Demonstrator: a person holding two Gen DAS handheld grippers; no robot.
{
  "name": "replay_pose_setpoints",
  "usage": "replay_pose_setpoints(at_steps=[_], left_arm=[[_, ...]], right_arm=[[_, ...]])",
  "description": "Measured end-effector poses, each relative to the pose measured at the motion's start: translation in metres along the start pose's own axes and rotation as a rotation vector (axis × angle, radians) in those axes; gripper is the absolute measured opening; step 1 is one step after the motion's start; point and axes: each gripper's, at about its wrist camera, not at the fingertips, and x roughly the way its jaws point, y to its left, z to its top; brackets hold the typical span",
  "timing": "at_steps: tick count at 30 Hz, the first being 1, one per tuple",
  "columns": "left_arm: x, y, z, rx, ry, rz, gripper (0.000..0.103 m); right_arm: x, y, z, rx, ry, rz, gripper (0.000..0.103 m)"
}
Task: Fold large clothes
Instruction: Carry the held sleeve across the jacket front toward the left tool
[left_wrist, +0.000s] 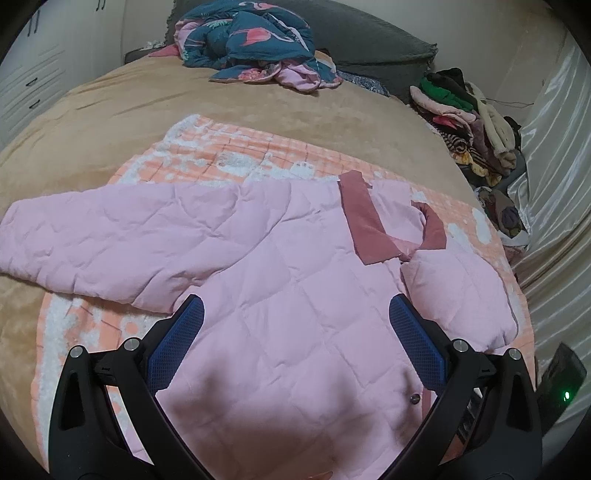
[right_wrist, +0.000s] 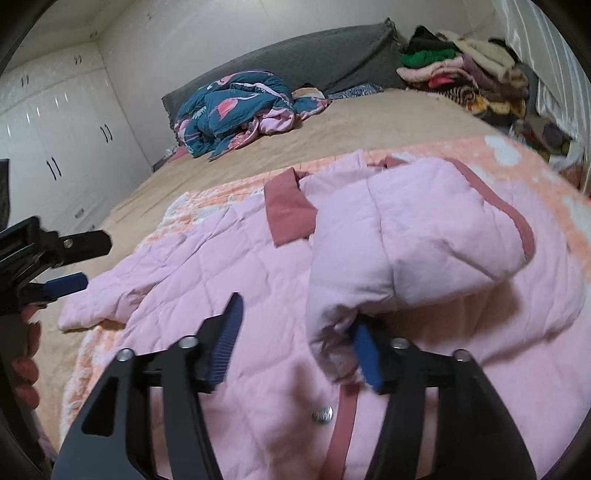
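A pink quilted jacket (left_wrist: 280, 280) with a dark pink collar (left_wrist: 364, 221) lies front up on an orange and white blanket (left_wrist: 229, 155) on the bed. Its left sleeve (left_wrist: 110, 240) stretches out to the left. Its right sleeve (right_wrist: 424, 243) is folded over the chest. My left gripper (left_wrist: 295, 314) is open and empty above the jacket's middle. My right gripper (right_wrist: 299, 321) is open, and the folded sleeve's cuff (right_wrist: 332, 343) lies between its fingers, draped over the right pad (right_wrist: 367, 358). The left gripper also shows at the left edge of the right wrist view (right_wrist: 92, 262).
A teal and pink quilt (left_wrist: 255, 40) is bundled at the head of the bed by a grey pillow (left_wrist: 369, 40). A pile of clothes (left_wrist: 469, 122) lines the bed's right side by a white curtain (left_wrist: 554, 147). White wardrobes (right_wrist: 55, 129) stand to the left.
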Motion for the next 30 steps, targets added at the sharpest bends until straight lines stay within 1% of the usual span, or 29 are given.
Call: replay_pose_setpoints(at_steps=[1,5,8,11,12,13,14,15,16,17,19,21,22,23,25,26,27,29,30], left_arm=[[0.0,0.0,0.0,0.001,-0.002,0.0,0.094],[0.0,-0.001,-0.001,0.0,0.005,-0.021,0.094],[-0.001,-0.004,-0.002,0.01,0.016,-0.036,0.094],[-0.003,-0.003,-0.002,-0.001,0.016,-0.044,0.094],[-0.004,-0.003,-0.002,-0.001,0.014,-0.047,0.094],[-0.005,-0.003,-0.002,-0.002,0.011,-0.047,0.094],[-0.006,-0.001,-0.001,-0.005,0.007,-0.049,0.094],[-0.007,0.001,0.001,-0.01,0.006,-0.055,0.094],[-0.008,0.002,0.001,-0.015,0.005,-0.058,0.094],[-0.01,0.004,0.003,-0.023,0.002,-0.062,0.094],[-0.012,0.009,0.005,-0.039,0.0,-0.073,0.094],[-0.016,0.016,0.008,-0.063,-0.003,-0.099,0.094],[-0.017,0.018,0.009,-0.07,-0.004,-0.108,0.094],[-0.019,0.022,0.01,-0.085,-0.005,-0.123,0.094],[-0.02,0.028,0.011,-0.117,-0.002,-0.148,0.094],[-0.018,0.033,0.012,-0.144,0.003,-0.177,0.094],[-0.016,0.035,0.012,-0.158,0.008,-0.196,0.094],[-0.007,0.039,0.01,-0.194,0.042,-0.258,0.094],[-0.003,0.039,0.009,-0.206,0.058,-0.281,0.094]], right_arm=[[-0.004,-0.002,-0.003,0.013,-0.003,0.005,0.067],[-0.018,-0.014,-0.006,0.084,-0.021,0.043,0.073],[-0.03,-0.022,-0.007,0.115,-0.057,0.04,0.079],[-0.034,-0.034,-0.001,0.201,-0.092,0.027,0.079],[-0.034,-0.039,0.0,0.233,-0.093,0.018,0.076],[-0.03,-0.045,0.002,0.272,-0.077,0.008,0.04],[-0.021,-0.05,0.006,0.311,-0.026,0.027,0.025],[-0.019,-0.054,0.008,0.343,-0.014,0.048,0.024],[-0.02,-0.052,0.012,0.356,-0.032,0.052,0.02],[-0.025,-0.043,0.019,0.317,-0.062,0.038,0.017],[-0.032,-0.021,0.029,0.222,-0.127,0.03,0.017],[-0.033,0.0,0.037,0.143,-0.152,0.05,0.017],[-0.03,0.012,0.038,0.089,-0.154,0.04,0.017],[-0.025,0.021,0.038,0.043,-0.141,0.041,0.017],[-0.01,0.027,0.033,0.012,-0.083,0.069,0.019],[0.0,0.026,0.029,0.019,-0.033,0.077,0.02],[0.007,0.025,0.025,0.031,-0.005,0.081,0.02],[0.017,0.021,0.017,0.061,0.034,0.092,0.024],[0.02,0.021,0.011,0.069,0.054,0.108,0.028]])
